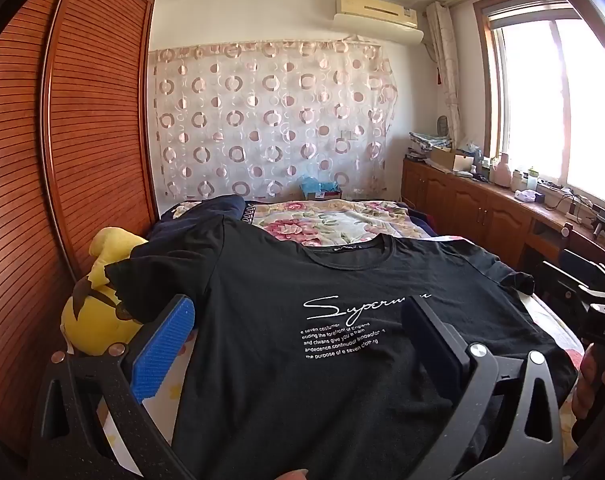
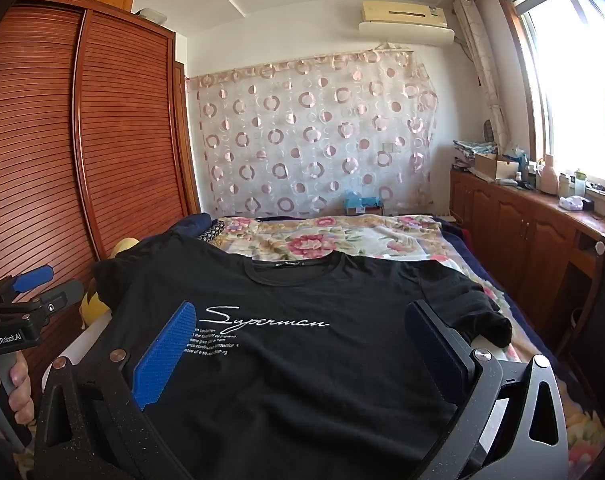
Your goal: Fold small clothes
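Black cotton T-shirt (image 1: pixel 302 380), printed side up, lies spread flat across the near end of the bed (image 1: pixel 342 220), collar toward the flowered blanket (image 2: pixel 342 240), its left sleeve draped over a yellow plush toy (image 1: pixel 90 312). Both claws stand wide open and empty: the left claw (image 1: pixel 298 344) hovers over the shirt's left half, the right claw (image 2: pixel 302 344) over the chest print. Judging by this, the first fold is about to start. It would go best if each claw pinched one layer of cloth at a sleeve seam or side hem, not the bedding beneath, and both carried the edge over together so the fold line stays straight. The sleeve on the toy and the bunched right sleeve (image 2: pixel 482 320) should be smoothed in first.
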Available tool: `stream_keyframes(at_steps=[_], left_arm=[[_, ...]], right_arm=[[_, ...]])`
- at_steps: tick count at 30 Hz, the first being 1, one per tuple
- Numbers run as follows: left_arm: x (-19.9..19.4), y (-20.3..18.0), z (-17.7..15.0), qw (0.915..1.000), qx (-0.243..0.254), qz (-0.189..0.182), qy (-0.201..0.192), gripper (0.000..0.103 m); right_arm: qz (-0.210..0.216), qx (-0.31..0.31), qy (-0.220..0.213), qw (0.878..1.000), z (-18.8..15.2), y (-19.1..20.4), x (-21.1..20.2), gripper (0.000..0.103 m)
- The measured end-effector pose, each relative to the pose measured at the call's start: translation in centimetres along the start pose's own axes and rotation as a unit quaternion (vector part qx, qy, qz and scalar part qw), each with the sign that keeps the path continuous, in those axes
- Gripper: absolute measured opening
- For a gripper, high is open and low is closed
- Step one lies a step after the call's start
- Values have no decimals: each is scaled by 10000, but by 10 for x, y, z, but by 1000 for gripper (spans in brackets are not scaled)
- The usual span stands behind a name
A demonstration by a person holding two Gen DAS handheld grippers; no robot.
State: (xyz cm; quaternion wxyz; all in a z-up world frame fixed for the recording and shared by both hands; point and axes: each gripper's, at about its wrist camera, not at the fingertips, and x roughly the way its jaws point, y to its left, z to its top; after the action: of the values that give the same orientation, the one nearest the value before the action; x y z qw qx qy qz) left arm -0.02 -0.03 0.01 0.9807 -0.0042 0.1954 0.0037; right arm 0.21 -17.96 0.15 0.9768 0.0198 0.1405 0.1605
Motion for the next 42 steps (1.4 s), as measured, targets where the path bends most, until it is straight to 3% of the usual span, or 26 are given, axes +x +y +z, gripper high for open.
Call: stream_keyframes(at_steps=[35, 42], left_arm=[[0, 0, 0, 10000, 4, -13, -16, 103], [22, 10, -6, 9992, 118, -70, 384, 103]], right_arm=[[5, 33, -20, 10000, 0, 0, -1, 103], [107, -12, 179, 9998, -4, 0, 15, 103]])
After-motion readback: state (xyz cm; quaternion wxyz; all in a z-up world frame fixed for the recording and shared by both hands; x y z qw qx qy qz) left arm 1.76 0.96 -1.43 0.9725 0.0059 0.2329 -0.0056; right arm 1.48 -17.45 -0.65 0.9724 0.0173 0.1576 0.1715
